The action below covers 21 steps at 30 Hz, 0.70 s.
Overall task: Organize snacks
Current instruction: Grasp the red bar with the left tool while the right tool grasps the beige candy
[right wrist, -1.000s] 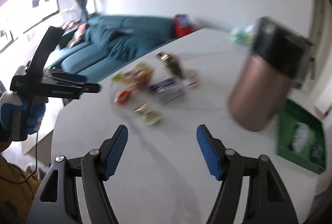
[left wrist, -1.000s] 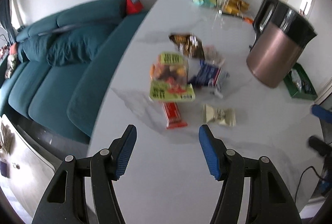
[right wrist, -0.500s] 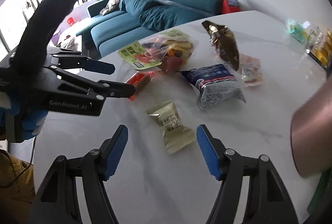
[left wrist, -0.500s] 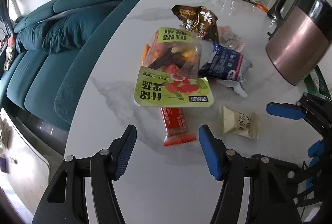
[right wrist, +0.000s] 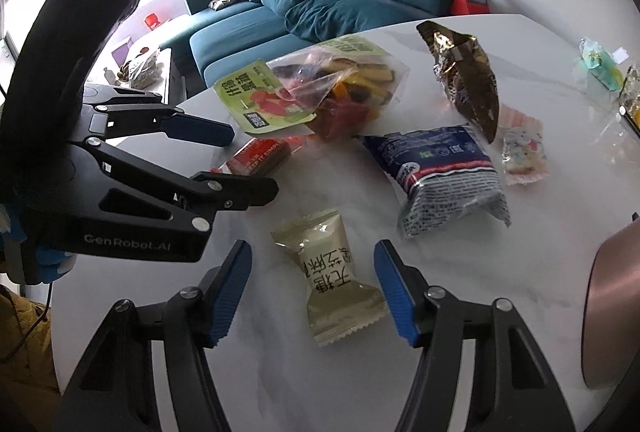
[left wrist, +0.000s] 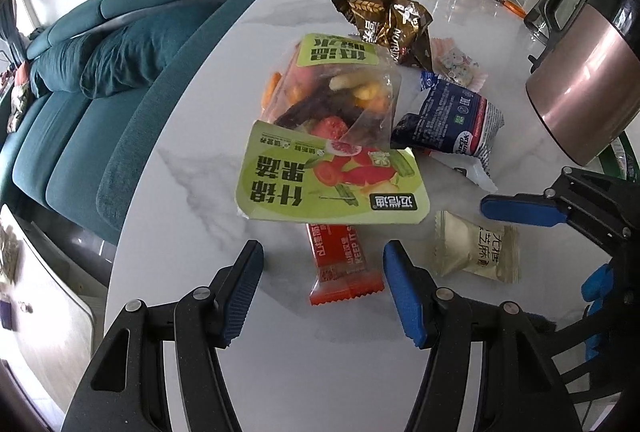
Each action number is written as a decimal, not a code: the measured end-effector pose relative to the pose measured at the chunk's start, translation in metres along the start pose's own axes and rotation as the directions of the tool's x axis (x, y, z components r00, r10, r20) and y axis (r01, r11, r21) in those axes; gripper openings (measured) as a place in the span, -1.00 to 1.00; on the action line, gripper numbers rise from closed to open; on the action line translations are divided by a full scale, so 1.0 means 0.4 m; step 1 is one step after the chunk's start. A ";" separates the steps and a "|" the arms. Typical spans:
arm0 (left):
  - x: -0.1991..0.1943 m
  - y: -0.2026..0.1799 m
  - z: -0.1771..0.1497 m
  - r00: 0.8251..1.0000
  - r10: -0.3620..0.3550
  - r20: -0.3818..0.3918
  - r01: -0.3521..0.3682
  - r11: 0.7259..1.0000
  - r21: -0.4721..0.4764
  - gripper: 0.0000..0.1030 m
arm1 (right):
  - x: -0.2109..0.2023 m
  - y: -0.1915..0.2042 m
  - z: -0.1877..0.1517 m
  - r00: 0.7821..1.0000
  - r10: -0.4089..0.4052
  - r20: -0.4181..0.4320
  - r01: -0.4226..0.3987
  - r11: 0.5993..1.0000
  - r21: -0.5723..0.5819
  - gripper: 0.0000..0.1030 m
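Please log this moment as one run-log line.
left hand-held gripper: open over red bar | right hand-held gripper: open around beige packet | nothing gripped

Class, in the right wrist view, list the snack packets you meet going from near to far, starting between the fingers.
Beige sweet packet → dark blue wrapped packet → brown-gold foil bag.

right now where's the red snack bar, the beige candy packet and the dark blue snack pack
red snack bar [left wrist: 340, 256], left wrist view, on the wrapper's middle below the green bag.
beige candy packet [right wrist: 334, 272], right wrist view, on its printed face.
dark blue snack pack [right wrist: 444, 168], right wrist view, on the wrapper's centre.
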<state>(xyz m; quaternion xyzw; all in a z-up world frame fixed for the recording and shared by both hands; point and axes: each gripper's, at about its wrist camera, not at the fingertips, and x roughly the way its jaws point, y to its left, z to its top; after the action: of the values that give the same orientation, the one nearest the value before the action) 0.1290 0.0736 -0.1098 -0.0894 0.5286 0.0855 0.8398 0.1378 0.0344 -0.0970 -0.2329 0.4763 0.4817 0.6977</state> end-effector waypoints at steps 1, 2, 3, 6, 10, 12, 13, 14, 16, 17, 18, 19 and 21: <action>0.001 -0.003 0.001 1.000 -0.002 0.000 0.002 1.000 0.003 0.09 | 0.005 0.000 0.001 1.000 -0.001 -0.004 0.001 1.000 -0.001 0.98; 0.001 -0.004 0.003 1.000 -0.001 0.001 0.001 1.000 0.008 0.09 | 0.010 -0.001 0.002 1.000 -0.001 -0.008 0.001 1.000 0.001 0.95; 0.002 -0.006 0.004 1.000 0.001 0.001 -0.001 1.000 0.013 0.09 | 0.014 -0.003 0.003 1.000 0.000 -0.009 0.000 1.000 0.004 0.89; 0.004 -0.012 0.006 1.000 0.000 0.002 0.000 1.000 0.024 0.08 | 0.013 -0.010 0.006 1.000 0.003 -0.005 -0.002 1.000 0.019 0.74; 0.006 -0.020 0.004 1.000 0.014 0.015 -0.014 0.999 0.042 0.05 | 0.012 -0.015 0.004 1.000 -0.002 -0.006 0.002 1.000 0.030 0.34; 0.006 -0.023 0.004 0.999 0.023 0.023 -0.024 0.999 0.046 0.00 | 0.010 -0.014 0.001 1.000 -0.006 -0.006 0.006 0.999 0.032 0.31; 0.007 -0.025 0.003 0.999 0.027 0.027 -0.028 0.998 0.047 -0.01 | 0.010 -0.012 0.000 1.000 -0.010 -0.004 0.010 0.999 0.032 0.31; 0.007 -0.026 0.002 0.999 0.030 0.031 -0.032 0.998 0.051 -0.02 | 0.010 -0.009 -0.002 1.000 -0.014 -0.002 0.015 0.999 0.030 0.31; 0.007 -0.027 0.001 0.999 0.031 0.039 -0.033 0.998 0.056 -0.06 | 0.011 -0.004 -0.005 1.000 -0.024 0.000 0.024 0.999 0.024 0.31; 0.006 -0.027 0.000 0.999 0.029 0.042 -0.031 0.998 0.058 -0.11 | 0.009 -0.002 -0.008 1.000 -0.027 0.000 0.027 0.999 0.022 0.31; 0.005 -0.028 0.000 0.999 0.028 0.046 -0.030 0.998 0.063 -0.16 | 0.009 0.001 -0.010 1.000 -0.030 -0.001 0.030 0.999 0.019 0.30; 0.004 -0.034 -0.001 0.998 0.026 0.050 -0.030 0.997 0.065 -0.27 | 0.005 0.010 -0.016 0.999 -0.037 -0.001 0.037 0.999 0.016 0.31; 0.003 -0.035 -0.001 0.998 0.024 0.056 -0.028 0.997 0.068 -0.41 | 0.005 0.018 -0.018 0.999 -0.050 -0.005 0.050 0.999 0.008 0.30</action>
<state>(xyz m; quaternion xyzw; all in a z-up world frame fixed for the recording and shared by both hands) 0.1325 0.0601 -0.1099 -0.0511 0.5090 0.0807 0.8555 0.1283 0.0330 -0.1010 -0.2432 0.4741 0.4613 0.7094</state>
